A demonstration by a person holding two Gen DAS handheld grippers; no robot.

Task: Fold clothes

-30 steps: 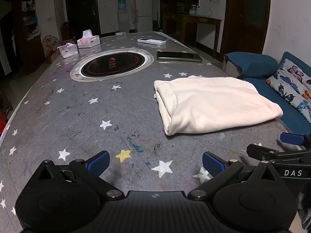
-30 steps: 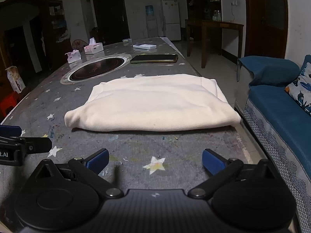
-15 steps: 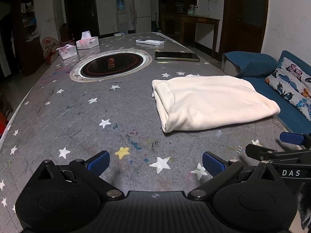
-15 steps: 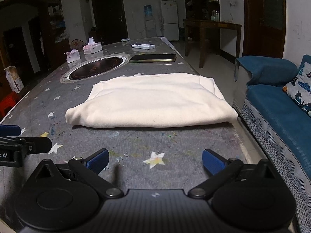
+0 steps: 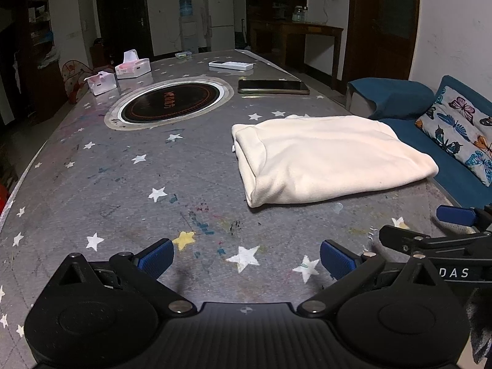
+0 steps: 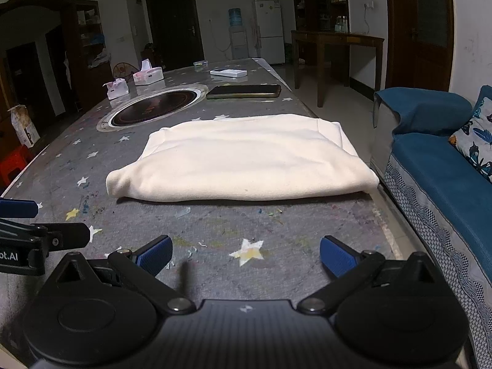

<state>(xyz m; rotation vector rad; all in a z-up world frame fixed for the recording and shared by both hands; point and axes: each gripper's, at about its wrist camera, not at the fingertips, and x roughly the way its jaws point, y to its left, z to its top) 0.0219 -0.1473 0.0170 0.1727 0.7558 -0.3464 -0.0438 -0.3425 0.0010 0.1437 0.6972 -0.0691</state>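
Both hand-held grippers have been drawn slightly back from the folded cream garment (image 5: 332, 156), which is left flat on the counter (image 5: 123, 184) near its sofa-side edge. Left hand-held gripper (image 5: 246, 256) and right hand-held gripper (image 6: 246, 256) are spread, nothing pinched.
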